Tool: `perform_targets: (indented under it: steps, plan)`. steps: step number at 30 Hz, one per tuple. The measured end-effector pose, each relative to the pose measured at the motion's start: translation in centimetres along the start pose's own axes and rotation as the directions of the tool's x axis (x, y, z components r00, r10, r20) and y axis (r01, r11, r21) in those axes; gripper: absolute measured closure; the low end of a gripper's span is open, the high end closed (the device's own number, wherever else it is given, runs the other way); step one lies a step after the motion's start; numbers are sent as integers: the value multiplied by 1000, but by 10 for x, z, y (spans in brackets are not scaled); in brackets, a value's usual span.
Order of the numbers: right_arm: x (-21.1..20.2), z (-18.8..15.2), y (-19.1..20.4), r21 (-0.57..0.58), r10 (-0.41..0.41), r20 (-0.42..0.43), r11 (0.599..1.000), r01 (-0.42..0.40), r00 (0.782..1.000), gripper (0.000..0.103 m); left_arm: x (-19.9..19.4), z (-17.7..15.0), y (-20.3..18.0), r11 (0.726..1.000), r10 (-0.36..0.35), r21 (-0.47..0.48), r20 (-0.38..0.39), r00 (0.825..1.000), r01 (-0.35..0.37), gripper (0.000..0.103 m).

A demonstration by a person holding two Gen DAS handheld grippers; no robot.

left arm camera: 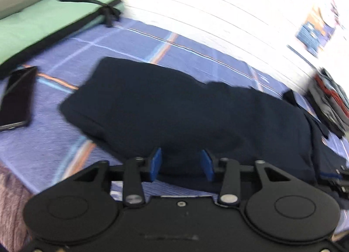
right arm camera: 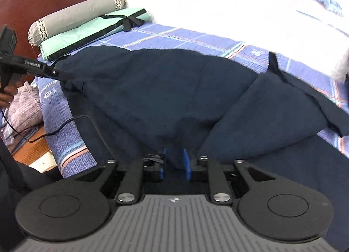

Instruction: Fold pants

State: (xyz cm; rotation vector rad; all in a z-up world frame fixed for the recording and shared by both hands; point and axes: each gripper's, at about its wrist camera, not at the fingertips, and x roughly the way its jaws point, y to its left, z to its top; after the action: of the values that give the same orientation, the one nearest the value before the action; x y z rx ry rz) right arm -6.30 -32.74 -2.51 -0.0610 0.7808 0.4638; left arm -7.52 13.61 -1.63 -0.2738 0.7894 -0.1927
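Observation:
Dark navy pants (left arm camera: 174, 107) lie partly folded on a blue plaid bedsheet (left arm camera: 72, 59). In the left wrist view my left gripper (left arm camera: 181, 164) has blue pads spread apart at the near edge of the pants, with cloth between them but not pinched. In the right wrist view my right gripper (right arm camera: 174, 162) has its blue pads close together on a fold of the pants (right arm camera: 163, 90), lifting the cloth. The left gripper (right arm camera: 65, 76) also shows there at the pants' far left corner.
A black phone (left arm camera: 16, 99) lies on the sheet left of the pants. A green folded mat (right arm camera: 87, 31) and grey bolster (right arm camera: 74, 15) sit at the headboard. A pile of clothes (left arm camera: 331, 101) lies at the right. A cable (right arm camera: 54, 129) hangs off the bed edge.

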Motion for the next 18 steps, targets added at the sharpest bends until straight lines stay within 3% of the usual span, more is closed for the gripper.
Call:
perform_targets:
  steps: [1, 3, 5, 8, 10, 11, 12, 13, 14, 18]
  plan:
    - [2, -1, 1, 2, 1, -4, 1000, -1, 1000, 61, -1, 1, 5, 999, 36, -26, 13, 999, -36, 45]
    - [4, -3, 5, -4, 3, -12, 1000, -3, 1000, 54, -4, 10, 24, 991, 95, -100, 21, 995, -93, 43]
    - [4, -3, 8, -38, -7, -2, 999, 7, 1000, 32, 4, 17, 33, 981, 120, -157, 17, 993, -115, 43]
    - [6, -3, 14, -105, -19, 28, 994, 22, 999, 28, 11, 24, 44, 969, 132, -215, 24, 991, -124, 43]
    - [11, -1, 17, -135, -40, 32, 990, 44, 999, 28, 20, 31, 48, 958, 145, -250, 7, 989, -138, 51]
    - [12, -3, 16, -139, -41, 35, 989, 46, 999, 32, 24, 31, 55, 953, 156, -263, -1, 988, -151, 58]
    - [15, -2, 15, -136, -39, 29, 990, 42, 999, 40, 27, 32, 58, 951, 160, -269, -3, 987, -155, 76]
    - [18, -1, 14, -125, -29, 17, 992, 31, 999, 79, 24, 32, 63, 950, 160, -273, -4, 987, -155, 87]
    - [18, 0, 13, -111, -18, 3, 994, 18, 1000, 97, 25, 32, 65, 949, 155, -279, -2, 988, -150, 90]
    - [4, 4, 14, -96, 7, 25, 995, -5, 1000, 102, 14, 39, 68, 950, 168, -275, 43, 985, -150, 95]
